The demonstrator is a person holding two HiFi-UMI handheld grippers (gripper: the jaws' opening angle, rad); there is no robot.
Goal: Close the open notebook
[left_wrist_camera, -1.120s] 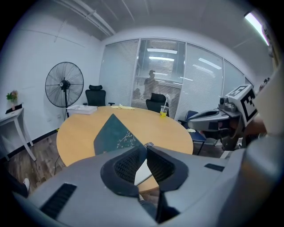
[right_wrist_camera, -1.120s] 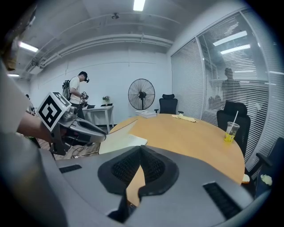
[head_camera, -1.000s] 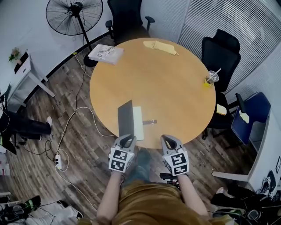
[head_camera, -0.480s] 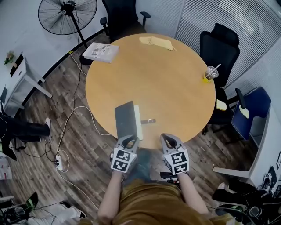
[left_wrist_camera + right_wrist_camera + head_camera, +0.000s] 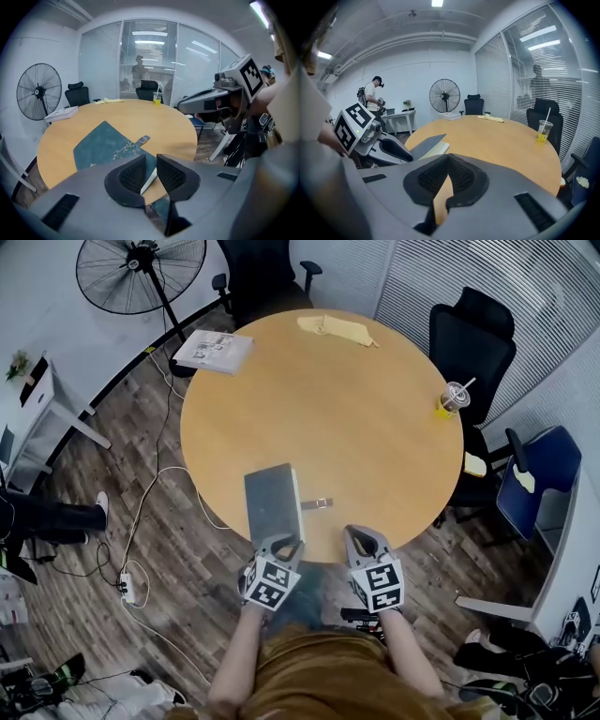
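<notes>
The notebook [image 5: 272, 502] lies at the near edge of the round wooden table [image 5: 375, 418]. Its dark teal cover [image 5: 105, 145] is down over the white pages [image 5: 436, 149], with its near edge still a little raised in the right gripper view. A small strap [image 5: 319, 502] sticks out on its right side. My left gripper [image 5: 279, 542] is at the notebook's near edge. Its jaws [image 5: 151, 168] have just been opening, and the notebook's corner shows in the gap with the pads apart. My right gripper [image 5: 359, 534] hovers beside it over the table edge, its pads [image 5: 461, 176] together on nothing.
A cup with a yellow drink [image 5: 451, 401] stands at the table's right edge. A yellow cloth [image 5: 337, 329] and a stack of papers [image 5: 214, 351] lie at the far side. Office chairs [image 5: 473, 343], a standing fan [image 5: 141, 273] and floor cables [image 5: 141, 521] surround the table.
The cover has swung from standing upright down onto the pages. My left gripper came down with it toward the table edge. The right gripper has hardly moved.
</notes>
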